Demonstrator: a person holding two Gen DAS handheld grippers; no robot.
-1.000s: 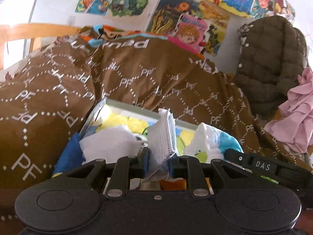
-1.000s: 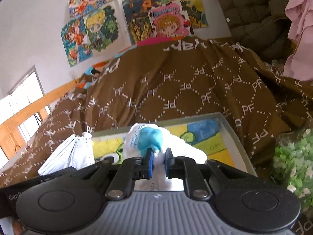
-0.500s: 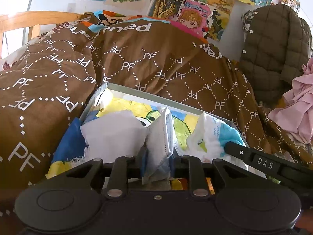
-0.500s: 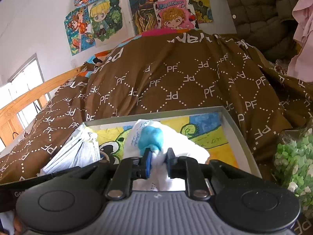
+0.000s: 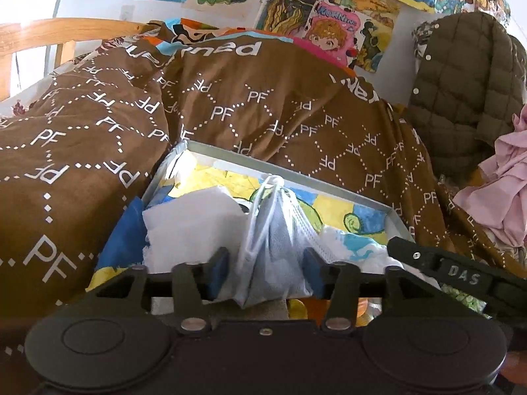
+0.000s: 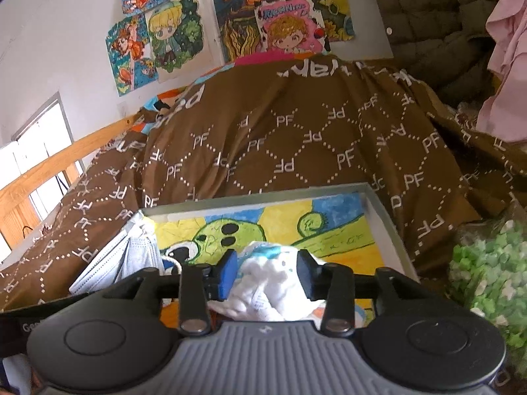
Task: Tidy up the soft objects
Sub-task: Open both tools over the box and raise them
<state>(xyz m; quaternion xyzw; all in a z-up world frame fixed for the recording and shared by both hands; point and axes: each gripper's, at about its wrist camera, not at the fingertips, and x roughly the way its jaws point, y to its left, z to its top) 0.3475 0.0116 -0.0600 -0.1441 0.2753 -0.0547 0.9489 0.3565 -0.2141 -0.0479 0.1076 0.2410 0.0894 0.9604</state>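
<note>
Lettering is what I notice first: the brown blanket [image 5: 270, 108] heaped behind the work area repeats "PF" inside dotted white diamonds, with larger white letters along its top edge that I cannot make out because they run upside down. A drawing [image 5: 334, 28] taped to the wall above it carries a word that looks like "Morning". In the left view the other tool's black arm reads "DAS".

My left gripper [image 5: 265, 265] has its jaws opening; the folded face mask [image 5: 276, 230] stands between them, ear loops bunched at its top, and the blue pads look just clear of it. The mask sits in the shallow grey tray [image 5: 296, 177], beside a white sheet of padding [image 5: 191, 227] on its left.

My right gripper [image 6: 266, 270] is opening too, with the white cloth printed in blue [image 6: 273, 279] lying loose between the pads. It rests on the tray's [image 6: 385, 223] painted floor, a yellow and blue picture of a green cartoon creature. The mask [image 6: 131, 256] shows at the tray's left wall in this view.

A quilted olive jacket [image 5: 467, 82] and a pink garment [image 5: 504, 181] hang at right. A bag of green and white bits [image 6: 487, 263] lies right of the tray.
</note>
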